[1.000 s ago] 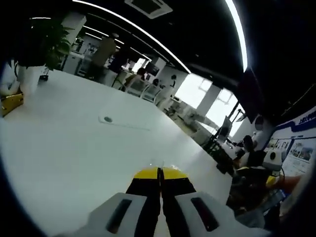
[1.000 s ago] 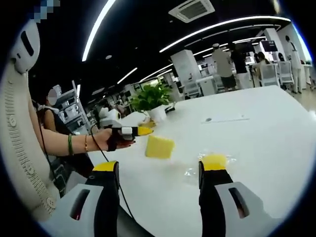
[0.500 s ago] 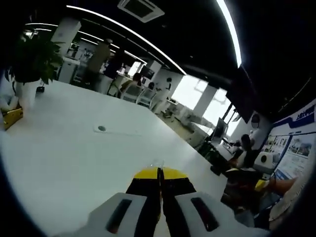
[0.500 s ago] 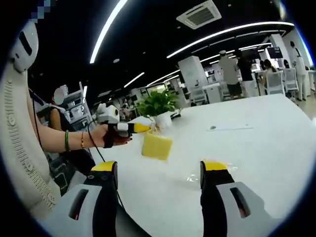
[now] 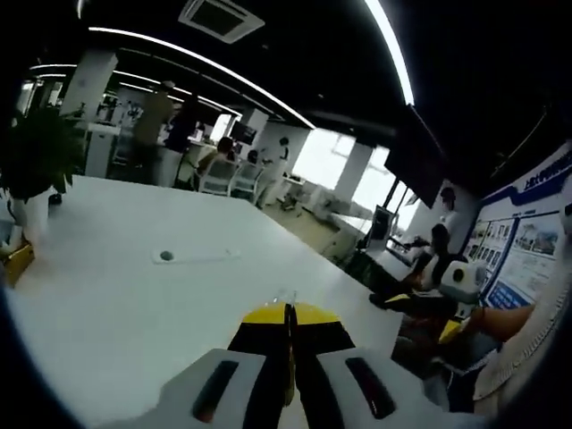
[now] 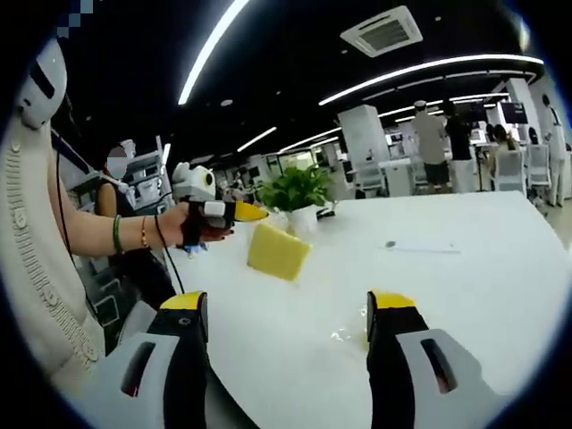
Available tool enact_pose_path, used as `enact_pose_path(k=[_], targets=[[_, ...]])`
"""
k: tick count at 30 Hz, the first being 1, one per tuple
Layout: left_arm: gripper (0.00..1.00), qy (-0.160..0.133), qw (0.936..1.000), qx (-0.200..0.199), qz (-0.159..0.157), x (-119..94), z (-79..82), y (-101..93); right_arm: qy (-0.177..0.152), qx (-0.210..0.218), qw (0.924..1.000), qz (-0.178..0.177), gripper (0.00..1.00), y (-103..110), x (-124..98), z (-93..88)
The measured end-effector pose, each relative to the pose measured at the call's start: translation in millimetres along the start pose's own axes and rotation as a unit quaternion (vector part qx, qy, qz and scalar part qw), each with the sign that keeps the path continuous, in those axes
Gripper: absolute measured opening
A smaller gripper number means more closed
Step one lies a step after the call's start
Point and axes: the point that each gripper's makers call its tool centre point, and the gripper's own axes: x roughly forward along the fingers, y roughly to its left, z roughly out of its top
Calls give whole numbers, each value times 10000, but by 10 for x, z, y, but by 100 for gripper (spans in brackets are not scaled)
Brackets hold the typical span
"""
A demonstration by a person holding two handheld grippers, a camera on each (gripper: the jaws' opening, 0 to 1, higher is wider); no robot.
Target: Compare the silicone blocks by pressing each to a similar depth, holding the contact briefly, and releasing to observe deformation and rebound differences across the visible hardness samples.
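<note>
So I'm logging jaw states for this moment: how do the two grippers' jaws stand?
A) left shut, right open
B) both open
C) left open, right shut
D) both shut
A: the left gripper has its yellow tips pressed together, while the right gripper shows a wide gap with white table between its jaws.

glossy white table, matt yellow block

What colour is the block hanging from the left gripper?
Yellow; the block shows best in the right gripper view, under the left gripper.

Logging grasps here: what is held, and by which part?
Right gripper open, empty. Left gripper shut; yellow block hangs at its tips, hold point unclear.
</note>
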Motion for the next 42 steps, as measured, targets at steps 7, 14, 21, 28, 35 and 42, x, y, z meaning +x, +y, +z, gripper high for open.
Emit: enact_pose_path(k=[7,14,21,28,35,42], targets=[[0,131,9993,212,-280,30,136,-233,145,-157,9994,268,72,3,61,100],[0,161,9979,201,-588,55,205,-407,200,-492,9975,471,73,-48,187,300],[0,282,9962,316,-765,118,217,-520,445,-756,9929,807,77,-43,379,392],[0,385,9946,388,-878,166,237,-576,784,-912,9854,1204,78,-5,568,394],[0,492,9926,471,-1005,195,233,-644,919,-1235,9788,1349,78,-29,737,490],[0,572,9905,585,-1108,199,228,-710,996,-1395,9739,1491,77,-23,850,554]])
